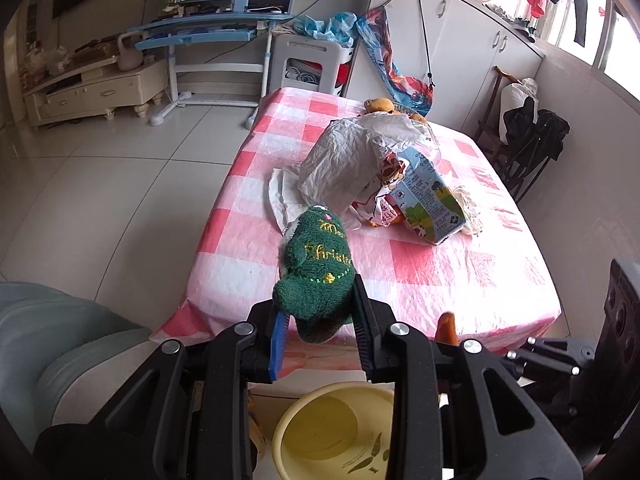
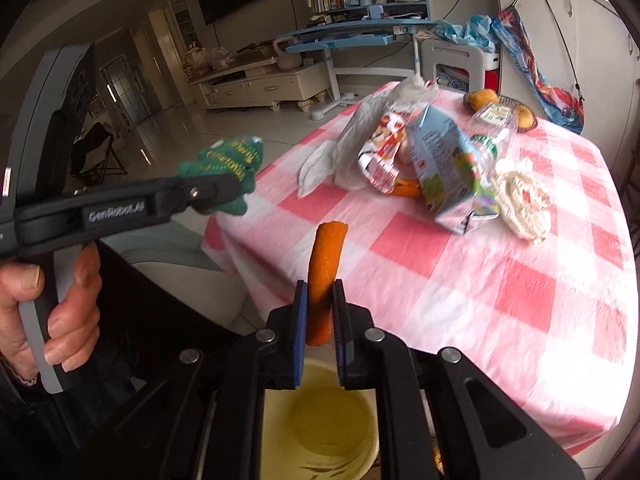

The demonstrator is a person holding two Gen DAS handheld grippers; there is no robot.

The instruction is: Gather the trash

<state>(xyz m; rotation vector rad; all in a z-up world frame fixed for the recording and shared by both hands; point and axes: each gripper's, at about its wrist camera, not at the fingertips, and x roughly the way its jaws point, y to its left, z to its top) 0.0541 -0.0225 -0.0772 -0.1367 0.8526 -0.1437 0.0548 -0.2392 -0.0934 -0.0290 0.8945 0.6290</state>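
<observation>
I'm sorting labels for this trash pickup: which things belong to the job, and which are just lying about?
Job:
green cloth, in left tool
orange stick, in right tool
yellow bucket
carton
white bag

Lying about:
desk
kettlebell

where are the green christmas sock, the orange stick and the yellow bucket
green christmas sock (image 1: 316,276), left wrist view, its embroidered middle
orange stick (image 2: 326,264), right wrist view, its upper shaft
yellow bucket (image 1: 288,420), left wrist view, its left rim

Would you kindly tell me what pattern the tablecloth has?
The tablecloth is pink-and-white checked, showing best in the right wrist view.
</observation>
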